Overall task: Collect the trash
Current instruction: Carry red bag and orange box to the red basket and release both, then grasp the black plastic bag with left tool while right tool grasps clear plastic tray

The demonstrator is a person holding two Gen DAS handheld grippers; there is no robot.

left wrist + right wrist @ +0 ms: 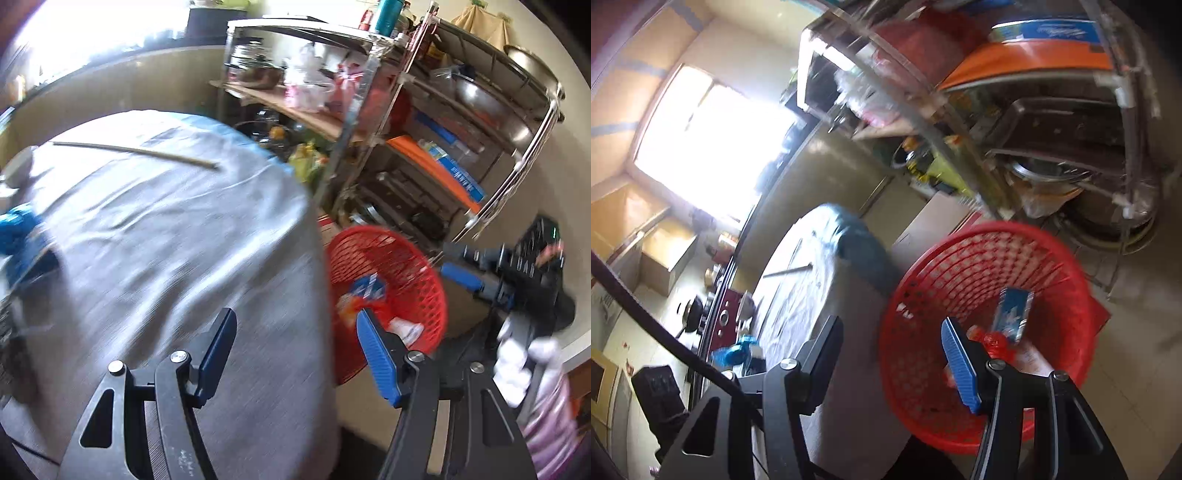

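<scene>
A red mesh basket (pixel 413 266) stands on the floor beside a round table with a grey cloth (pixel 155 229). It holds a blue and white wrapper (pixel 367 286) and a white packet (pixel 406 328). In the right wrist view the basket (pixel 923 332) holds a blue packet (pixel 1014 308) and a red crinkled wrapper (pixel 995 343). My left gripper (pixel 295 350) is open and empty over the table's edge. My right gripper (pixel 890 354) is open and empty above the basket's rim; it also shows in the left wrist view (pixel 465 277). A thin stick (pixel 136 150) and a blue crumpled thing (pixel 16 229) lie on the table.
A metal shelf rack (pixel 373 92) full of pots, bags and boxes stands behind the basket. A kitchen counter (pixel 713 295) with pans runs behind the table. A bright window (pixel 701 147) is at the back. A white cup (pixel 18 166) sits at the table's left edge.
</scene>
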